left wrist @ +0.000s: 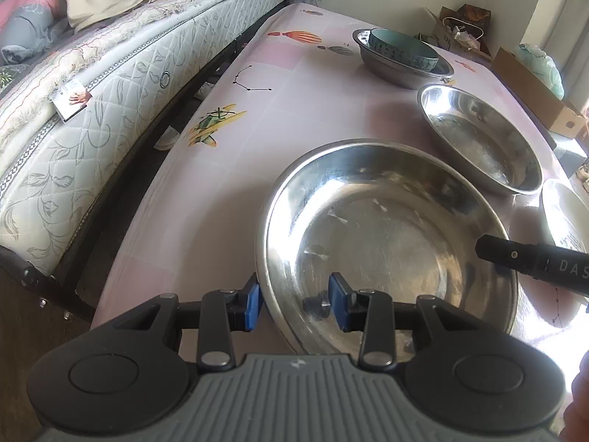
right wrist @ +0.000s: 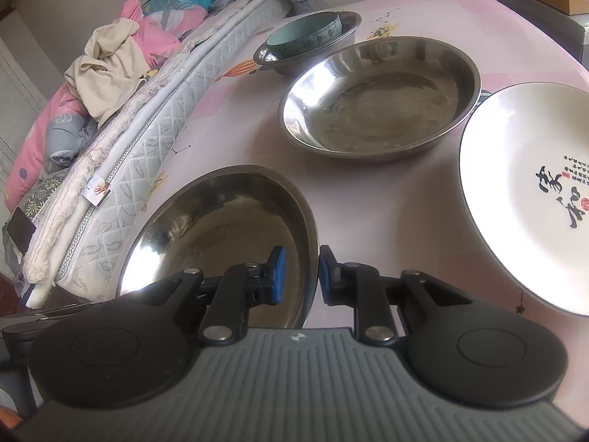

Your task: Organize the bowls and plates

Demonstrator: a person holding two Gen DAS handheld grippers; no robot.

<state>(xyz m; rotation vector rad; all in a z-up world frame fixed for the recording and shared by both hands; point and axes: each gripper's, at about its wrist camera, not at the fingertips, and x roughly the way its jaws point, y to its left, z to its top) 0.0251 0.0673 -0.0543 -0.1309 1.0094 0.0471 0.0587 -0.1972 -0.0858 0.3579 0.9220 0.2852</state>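
Observation:
A large steel plate (left wrist: 386,235) lies nearest on the pink table (left wrist: 228,199). My left gripper (left wrist: 294,300) is open and straddles the plate's near-left rim, one blue pad outside and one inside. My right gripper (right wrist: 300,274) is open and straddles the same steel plate's (right wrist: 221,228) right rim; its black finger shows in the left wrist view (left wrist: 530,258). A second steel plate (left wrist: 482,140) (right wrist: 383,95) lies behind. A teal bowl (left wrist: 403,49) (right wrist: 305,33) sits in a steel bowl (left wrist: 401,68) (right wrist: 294,60) at the far end. A white plate with calligraphy (right wrist: 530,191) (left wrist: 563,217) lies at the right.
A bed with a quilted mattress (left wrist: 110,110) (right wrist: 154,136) and piled bedding runs along the table's left edge. Cardboard boxes (left wrist: 530,95) stand on the floor beyond the table's right side.

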